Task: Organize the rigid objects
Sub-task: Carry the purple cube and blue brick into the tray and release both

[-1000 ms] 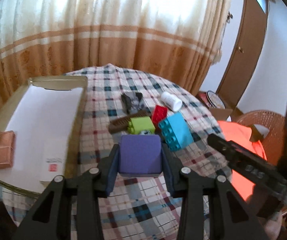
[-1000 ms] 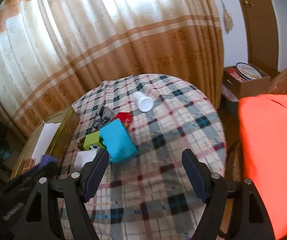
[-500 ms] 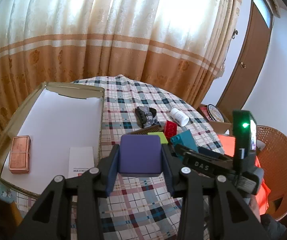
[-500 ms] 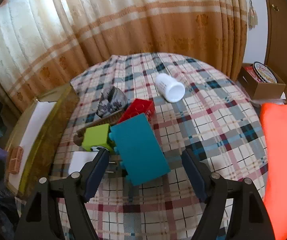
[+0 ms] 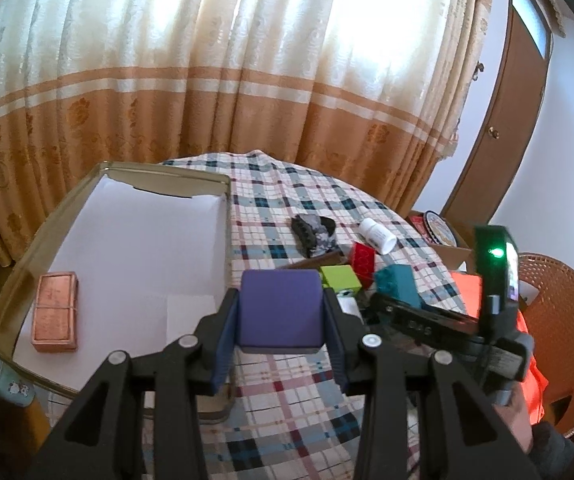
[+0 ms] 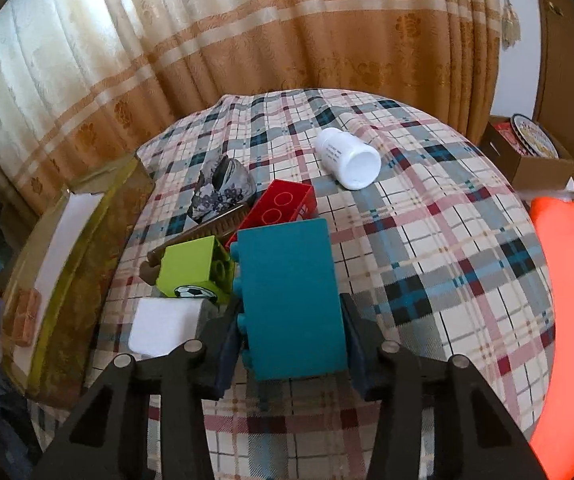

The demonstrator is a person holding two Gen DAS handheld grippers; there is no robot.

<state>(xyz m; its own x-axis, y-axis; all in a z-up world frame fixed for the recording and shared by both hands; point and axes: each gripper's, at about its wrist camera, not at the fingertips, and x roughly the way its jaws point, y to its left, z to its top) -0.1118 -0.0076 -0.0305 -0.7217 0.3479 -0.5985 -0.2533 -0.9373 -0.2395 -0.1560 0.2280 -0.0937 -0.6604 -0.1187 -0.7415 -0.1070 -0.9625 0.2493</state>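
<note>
Right tongs (image 6: 291, 344) were wide open a second ago, now closing around the teal brick (image 6: 291, 300) on the table (image 6: 427, 240). Left tongs (image 5: 281, 344) still clamp the purple block (image 5: 281, 312), near the tray (image 5: 47, 240). Both should land there next, I'd guess.

table (image 6: 427, 240) plaid cloth | on it: tray (image 5: 223, 184), bottle (image 6: 347, 158), red brick (image 6: 283, 204), green brick (image 6: 191, 264)
</note>
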